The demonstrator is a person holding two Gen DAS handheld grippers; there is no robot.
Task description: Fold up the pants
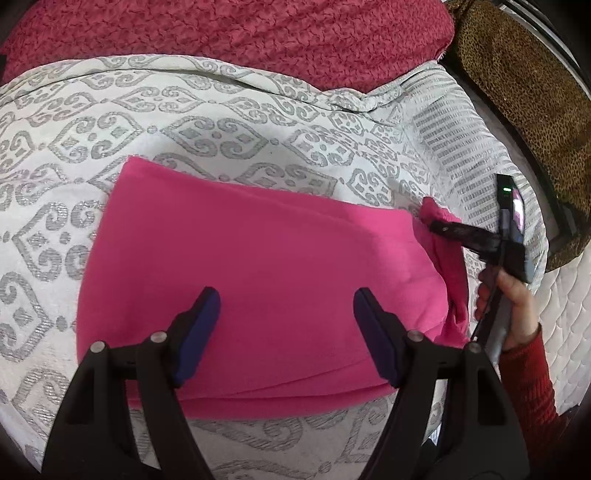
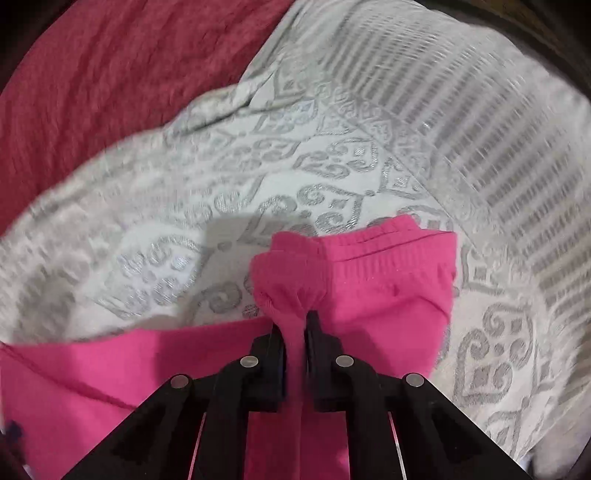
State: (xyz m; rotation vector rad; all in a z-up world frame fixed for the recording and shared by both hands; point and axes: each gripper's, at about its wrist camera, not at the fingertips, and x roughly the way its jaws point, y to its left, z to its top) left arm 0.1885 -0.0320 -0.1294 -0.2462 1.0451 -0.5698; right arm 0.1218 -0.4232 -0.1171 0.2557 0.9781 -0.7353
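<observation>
The pink pants lie folded in a flat block on the white and grey patterned bedspread. My left gripper is open and empty, its blue-padded fingers hovering over the near part of the block. My right gripper is shut on a bunched edge of the pants near the ribbed waistband, lifting it off the bedspread. In the left wrist view the right gripper shows at the block's right end, pinching pink cloth.
A dark red knitted blanket lies at the far side of the bed and also shows in the right wrist view. A leopard-print cloth hangs on a dark frame at the right. The quilted white mattress edge shows at the right.
</observation>
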